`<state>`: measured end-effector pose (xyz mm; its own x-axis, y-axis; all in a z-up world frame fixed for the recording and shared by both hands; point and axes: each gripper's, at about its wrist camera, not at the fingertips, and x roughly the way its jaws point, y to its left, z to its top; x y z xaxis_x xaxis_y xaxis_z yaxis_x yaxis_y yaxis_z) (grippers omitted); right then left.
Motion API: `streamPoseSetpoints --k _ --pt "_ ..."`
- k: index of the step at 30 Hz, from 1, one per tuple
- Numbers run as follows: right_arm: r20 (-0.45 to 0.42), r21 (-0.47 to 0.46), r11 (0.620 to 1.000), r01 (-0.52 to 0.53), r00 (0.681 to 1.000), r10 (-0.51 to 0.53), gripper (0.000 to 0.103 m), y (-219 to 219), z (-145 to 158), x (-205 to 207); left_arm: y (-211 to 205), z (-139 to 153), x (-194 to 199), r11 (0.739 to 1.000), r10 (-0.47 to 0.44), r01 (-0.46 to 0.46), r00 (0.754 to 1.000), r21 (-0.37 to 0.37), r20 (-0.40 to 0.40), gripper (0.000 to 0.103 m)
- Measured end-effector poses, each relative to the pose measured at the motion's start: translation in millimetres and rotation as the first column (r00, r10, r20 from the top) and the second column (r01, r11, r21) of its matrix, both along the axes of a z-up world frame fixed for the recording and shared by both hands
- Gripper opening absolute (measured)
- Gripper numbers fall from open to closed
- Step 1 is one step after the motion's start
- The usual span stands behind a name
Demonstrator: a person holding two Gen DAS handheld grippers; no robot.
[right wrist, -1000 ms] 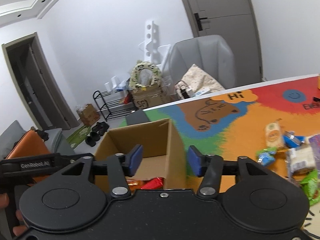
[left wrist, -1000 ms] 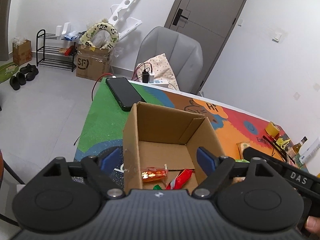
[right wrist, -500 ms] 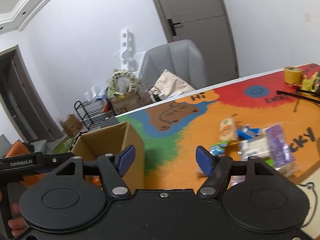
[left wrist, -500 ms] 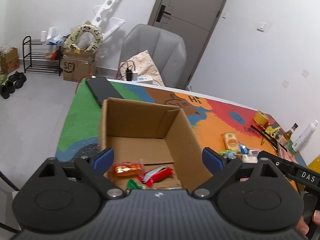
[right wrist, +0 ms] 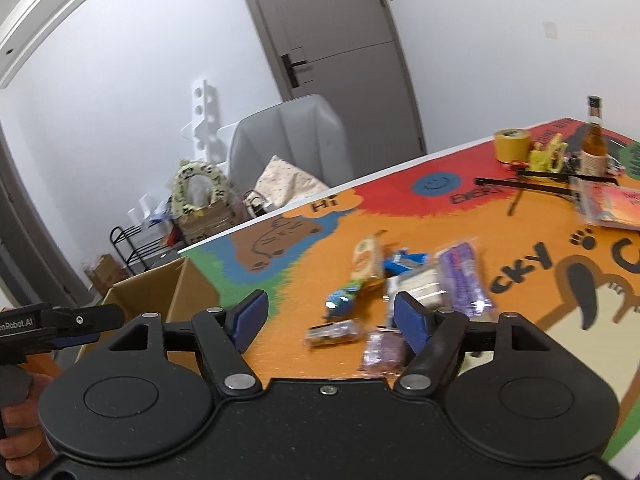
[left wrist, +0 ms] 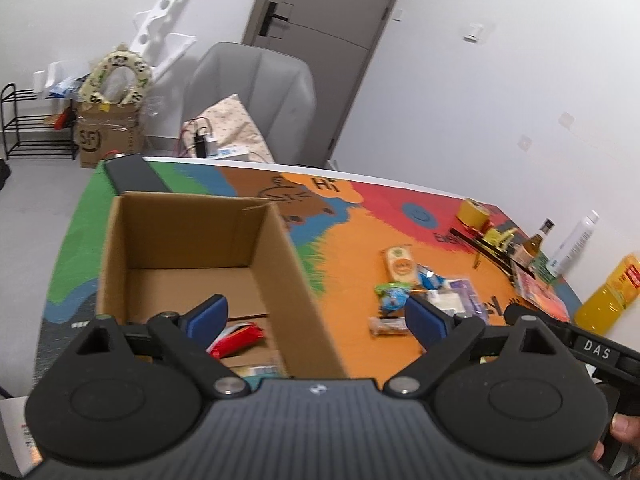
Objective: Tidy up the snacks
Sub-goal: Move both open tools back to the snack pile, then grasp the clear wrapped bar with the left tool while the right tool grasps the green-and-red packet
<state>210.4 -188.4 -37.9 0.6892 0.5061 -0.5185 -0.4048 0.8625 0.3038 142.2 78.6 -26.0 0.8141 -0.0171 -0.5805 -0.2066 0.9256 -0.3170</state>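
Note:
An open cardboard box (left wrist: 192, 240) stands on the colourful table mat; it also shows in the right wrist view (right wrist: 160, 296). A red snack packet (left wrist: 236, 338) lies inside it. Several loose snack packets lie on the orange part of the mat (left wrist: 400, 268), (right wrist: 400, 280), among them a beige biscuit pack (right wrist: 366, 260), a purple packet (right wrist: 464, 276) and a clear-wrapped bar (right wrist: 332, 332). My left gripper (left wrist: 316, 314) is open and empty above the box's right wall. My right gripper (right wrist: 332, 316) is open and empty just above the snack pile.
A yellow tape roll (right wrist: 511, 144), a brown bottle (right wrist: 594, 144), a pink packet (right wrist: 612, 204) and black sticks lie at the far right. An orange juice bottle (left wrist: 608, 296) and white bottle (left wrist: 574, 242) stand there too. A black phone (left wrist: 132, 176) lies behind the box. A grey chair (left wrist: 252, 96) stands behind the table.
Both grippers have swung right, away from the box toward the loose snacks. The right gripper's jaws have widened. The box has shifted left in both views.

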Motion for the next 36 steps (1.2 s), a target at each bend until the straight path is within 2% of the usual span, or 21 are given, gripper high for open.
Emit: streamPoseSetpoints --k 10,13,17,20,24,28,30,36 --pt "-0.021 -0.022 0.998 0.057 0.998 -0.057 0.071 -37.8 -13.0 5.9 -54.4 5.8 26.2 0.994 -0.109 0.108 0.994 0.022 0.022 0.094" --pt "-0.036 -0.025 0.998 0.063 0.997 -0.064 0.07 -43.3 -20.3 11.2 -66.3 3.5 36.9 0.994 -0.108 0.108 0.994 0.022 0.022 0.094" --pt "-0.048 -0.026 0.998 0.062 0.997 -0.063 0.064 -46.3 -31.8 19.0 -79.3 -1.3 52.5 0.993 -0.114 0.114 0.993 0.018 0.012 0.092" --pt "-0.057 -0.016 0.998 0.059 0.997 -0.06 0.062 -47.0 -38.5 23.5 -89.4 -4.8 62.6 0.992 -0.121 0.121 0.993 0.038 0.014 0.087" --pt "-0.069 -0.013 0.999 0.045 0.997 -0.046 0.062 -45.7 -47.4 29.8 -99.1 -13.8 77.7 0.992 -0.123 0.123 0.992 0.039 -0.009 0.076" --pt "-0.077 -0.014 0.999 0.035 0.996 -0.036 0.061 -45.9 -55.1 36.1 -106.8 -29.3 91.7 0.992 -0.12 0.121 0.992 0.026 -0.043 0.072" --pt "-0.087 -0.016 0.999 0.037 0.996 -0.038 0.058 -47.0 -60.5 40.6 -109.7 -39.4 99.8 0.993 -0.112 0.113 0.992 0.015 -0.065 0.071" --pt "-0.106 -0.018 1.0 0.02 0.994 -0.022 0.056 -47.6 -72.2 51.8 -119.0 -59.3 118.3 0.994 -0.096 0.1 0.99 0.035 -0.103 0.071"
